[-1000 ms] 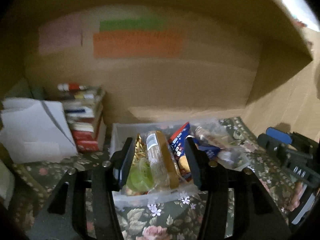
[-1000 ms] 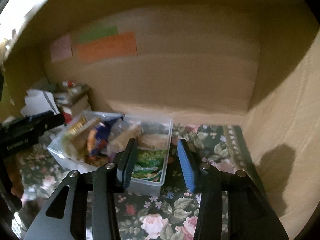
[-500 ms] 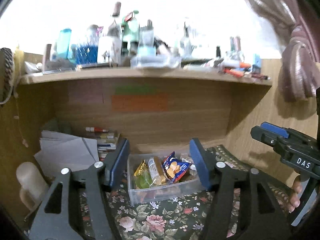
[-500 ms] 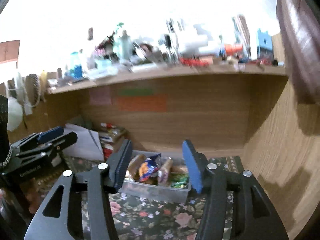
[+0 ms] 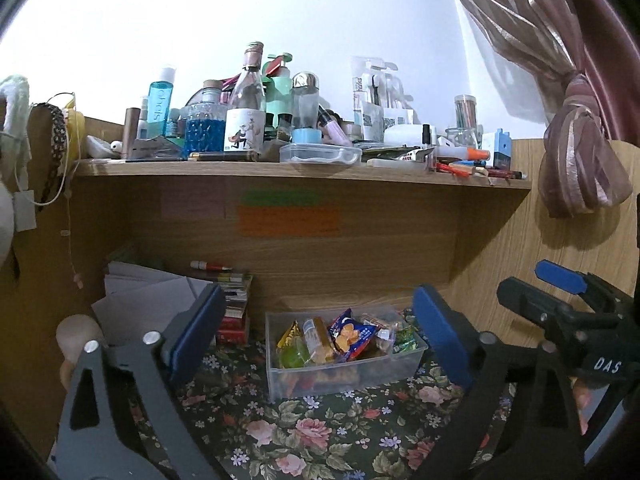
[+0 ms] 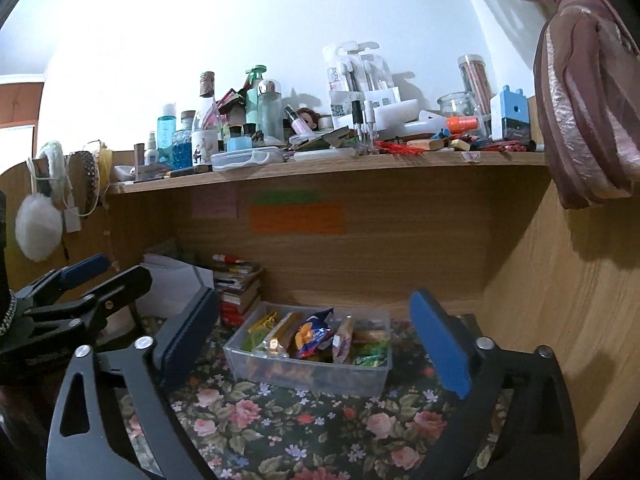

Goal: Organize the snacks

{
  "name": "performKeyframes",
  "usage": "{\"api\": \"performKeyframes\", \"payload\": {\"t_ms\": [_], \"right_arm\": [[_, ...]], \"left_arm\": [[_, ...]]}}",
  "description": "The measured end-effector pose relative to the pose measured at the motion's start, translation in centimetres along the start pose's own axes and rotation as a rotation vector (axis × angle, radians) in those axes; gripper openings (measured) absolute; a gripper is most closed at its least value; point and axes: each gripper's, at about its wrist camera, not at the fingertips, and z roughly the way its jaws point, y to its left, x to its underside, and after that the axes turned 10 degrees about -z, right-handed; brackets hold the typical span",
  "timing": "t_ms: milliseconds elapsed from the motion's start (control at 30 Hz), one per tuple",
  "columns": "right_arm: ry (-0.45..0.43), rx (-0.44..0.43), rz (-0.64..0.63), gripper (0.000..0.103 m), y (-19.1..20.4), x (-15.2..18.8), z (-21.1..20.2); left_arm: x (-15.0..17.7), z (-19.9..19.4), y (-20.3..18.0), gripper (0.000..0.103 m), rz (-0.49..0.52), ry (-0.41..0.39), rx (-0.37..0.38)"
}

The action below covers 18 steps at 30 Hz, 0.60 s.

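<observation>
A clear plastic bin (image 5: 344, 378) (image 6: 312, 378) full of snack packets stands on the floral cloth, deep in the wooden alcove. A blue chip bag (image 5: 352, 334) (image 6: 312, 332) sticks up among the packets. My left gripper (image 5: 318, 292) hangs well in front of the bin, its jaws opening wide with nothing between the blue pads. My right gripper (image 6: 316, 294) is likewise back from the bin, jaws opening and empty. In the left wrist view the right gripper (image 5: 560, 300) shows at the right edge. The left gripper (image 6: 80, 280) shows at the left of the right wrist view.
Above the alcove, a wooden shelf (image 5: 304, 170) is crowded with bottles, jars and pens. A stack of books (image 5: 236, 304) and white papers (image 5: 152, 296) fill the alcove's left corner. A tied curtain (image 5: 580, 160) hangs at the right. Floral cloth (image 5: 320, 432) covers the surface.
Both grippers pulled back and upward from the bin, which now looks smaller and farther off. Both pairs of jaws spread from narrow to wide. The cluttered upper shelf came into view.
</observation>
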Motion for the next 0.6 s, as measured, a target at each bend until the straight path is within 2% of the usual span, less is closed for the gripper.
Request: {"api": "performKeyframes", "payload": {"t_ms": [67,333,600], "right_arm": [[-0.007,0.013,-0.005,0.103,0.24,-0.01,-0.19],[-0.011,0.038,-0.01,0.103,0.6,0.08,-0.38],[-0.009,0.029,-0.014,0.103,0.62,0.14,-0.3]], "left_arm": [[0.08,-0.17,-0.04,0.101,0.001,-0.007,-0.005],[0.52,-0.42,-0.28,0.103,0.011,-0.015,-0.022],[0.67,-0.5,-0.42,0.103,0.016,-0.015,-0.024]]}}
